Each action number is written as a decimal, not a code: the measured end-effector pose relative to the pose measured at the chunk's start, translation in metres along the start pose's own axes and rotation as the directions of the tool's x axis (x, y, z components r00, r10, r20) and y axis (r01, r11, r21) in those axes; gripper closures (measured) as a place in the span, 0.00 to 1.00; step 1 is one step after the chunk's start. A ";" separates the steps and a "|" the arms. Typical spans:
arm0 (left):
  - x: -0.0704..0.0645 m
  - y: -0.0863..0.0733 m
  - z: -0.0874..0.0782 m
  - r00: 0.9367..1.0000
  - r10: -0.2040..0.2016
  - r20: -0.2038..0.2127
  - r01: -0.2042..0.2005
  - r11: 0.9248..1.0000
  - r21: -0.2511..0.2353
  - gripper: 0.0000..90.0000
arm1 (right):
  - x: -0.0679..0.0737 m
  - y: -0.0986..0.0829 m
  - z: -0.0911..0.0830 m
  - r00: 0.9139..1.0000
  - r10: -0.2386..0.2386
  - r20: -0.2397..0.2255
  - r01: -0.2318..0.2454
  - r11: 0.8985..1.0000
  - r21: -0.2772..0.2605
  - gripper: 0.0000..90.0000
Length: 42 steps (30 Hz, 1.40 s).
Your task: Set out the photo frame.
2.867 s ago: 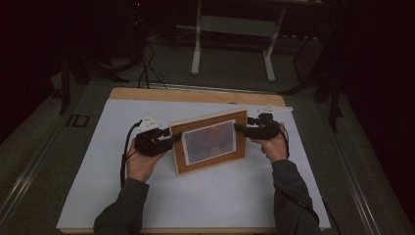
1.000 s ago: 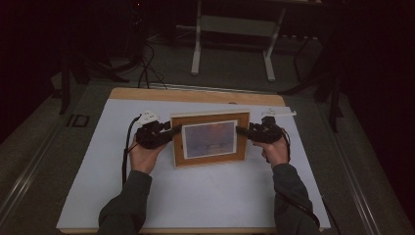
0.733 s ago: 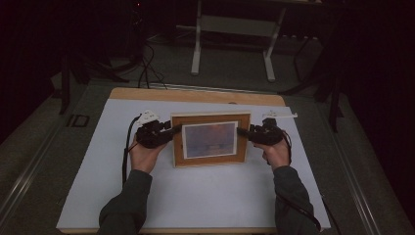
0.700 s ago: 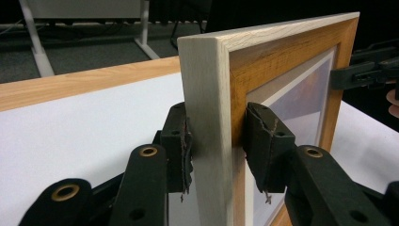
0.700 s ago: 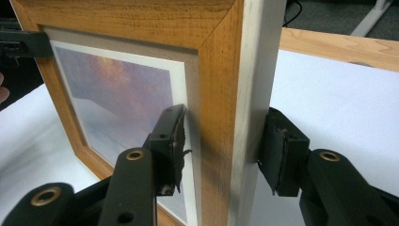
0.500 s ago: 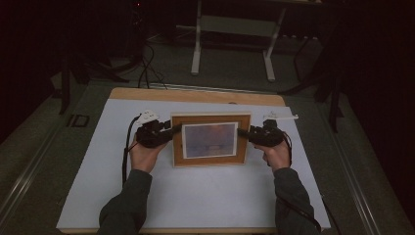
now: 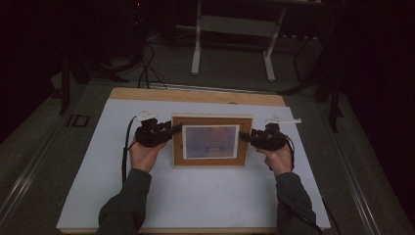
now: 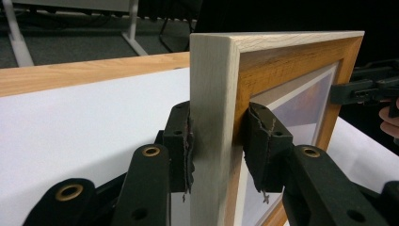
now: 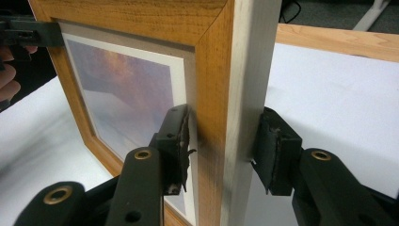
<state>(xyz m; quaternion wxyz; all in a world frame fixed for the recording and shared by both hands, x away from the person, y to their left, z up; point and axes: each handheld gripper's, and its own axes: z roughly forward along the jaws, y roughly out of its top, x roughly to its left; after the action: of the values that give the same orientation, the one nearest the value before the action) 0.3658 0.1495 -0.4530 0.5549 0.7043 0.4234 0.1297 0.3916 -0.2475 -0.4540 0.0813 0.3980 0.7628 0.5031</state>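
Observation:
A wooden picture frame (image 7: pixel 212 142) with a sunset-toned print is held upright over the white table (image 7: pixel 195 196), its face turned toward the person. My left gripper (image 7: pixel 175 129) is shut on its left side, pads on front and back (image 8: pixel 216 146). Shut on the frame's right side is my right gripper (image 7: pixel 247 137), one pad on the orange front and one on the back (image 9: pixel 221 150). The frame's pale outer edge (image 8: pixel 211 94) fills the gap between the left jaws. The frame's lower edge is hidden, so I cannot tell whether it touches the table.
A bare wooden strip (image 7: pixel 195 95) runs along the table's far edge. Beyond it stand white desk legs (image 7: pixel 196 44) and floor cables (image 7: pixel 144 63). Open white surface lies in front of the frame and to both sides.
The frame was turned at an angle 2.9 s ago; both grippers have swung it round so it now sits square to the table. Both grips stayed shut.

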 end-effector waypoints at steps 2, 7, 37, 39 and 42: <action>0.001 0.000 0.000 1.000 -0.015 0.008 0.015 1.000 0.001 0.72 | 0.001 -0.001 -0.001 1.000 0.002 0.005 -0.002 1.000 0.002 0.65; 0.000 0.000 -0.001 1.000 -0.024 0.016 0.024 1.000 0.004 0.72 | 0.004 -0.003 -0.005 1.000 0.001 0.007 -0.001 1.000 0.008 0.66; -0.011 -0.004 -0.006 0.995 -0.092 0.022 0.092 0.995 0.024 0.69 | 0.006 -0.009 -0.014 1.000 -0.007 -0.004 0.007 1.000 0.017 0.66; -0.012 -0.004 -0.007 0.996 -0.090 0.018 0.089 0.996 0.025 0.68 | 0.007 -0.009 -0.014 1.000 -0.011 -0.004 0.011 1.000 0.016 0.65; -0.015 -0.004 -0.008 0.998 -0.058 -0.005 0.058 0.998 0.036 0.64 | 0.007 -0.009 -0.014 1.000 -0.020 0.015 0.019 1.000 0.022 0.58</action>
<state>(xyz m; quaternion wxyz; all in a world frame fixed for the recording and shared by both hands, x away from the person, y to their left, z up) 0.3497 0.1435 -0.4496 0.5448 0.7015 0.4468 0.1072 0.3742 -0.2543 -0.4530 0.0877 0.3952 0.7715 0.4909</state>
